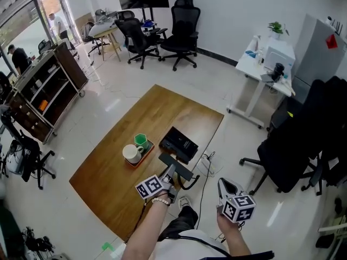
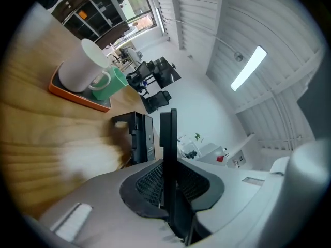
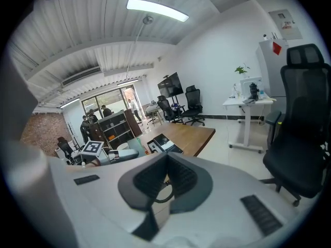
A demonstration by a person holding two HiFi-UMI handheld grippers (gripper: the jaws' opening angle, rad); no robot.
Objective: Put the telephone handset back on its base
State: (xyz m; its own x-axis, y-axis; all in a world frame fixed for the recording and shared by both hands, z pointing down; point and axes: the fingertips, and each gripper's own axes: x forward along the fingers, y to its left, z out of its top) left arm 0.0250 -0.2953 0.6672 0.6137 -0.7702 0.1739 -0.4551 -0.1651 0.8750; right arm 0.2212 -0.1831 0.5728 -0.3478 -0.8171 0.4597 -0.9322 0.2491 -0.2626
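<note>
The black telephone base (image 1: 179,143) lies on the wooden table (image 1: 162,112), right of centre. My left gripper (image 1: 170,174) is shut on the black handset (image 1: 177,167), which hovers just in front of the base near the table's front edge. In the left gripper view the handset (image 2: 168,154) stands edge-on between the pads, with the base (image 2: 139,137) a short way beyond it. My right gripper (image 1: 225,186) hangs off the table's right side, close to the person's body. Seen in the right gripper view, the right gripper (image 3: 166,165) is shut with nothing in it.
An orange tray (image 1: 140,157) with a white mug (image 1: 132,153) and a green cup (image 1: 141,140) sits left of the base. The handset's cord (image 1: 191,183) hangs over the table's edge. Black office chairs (image 1: 295,145) stand at the right, a white desk (image 1: 260,72) behind, shelving (image 1: 46,91) at the left.
</note>
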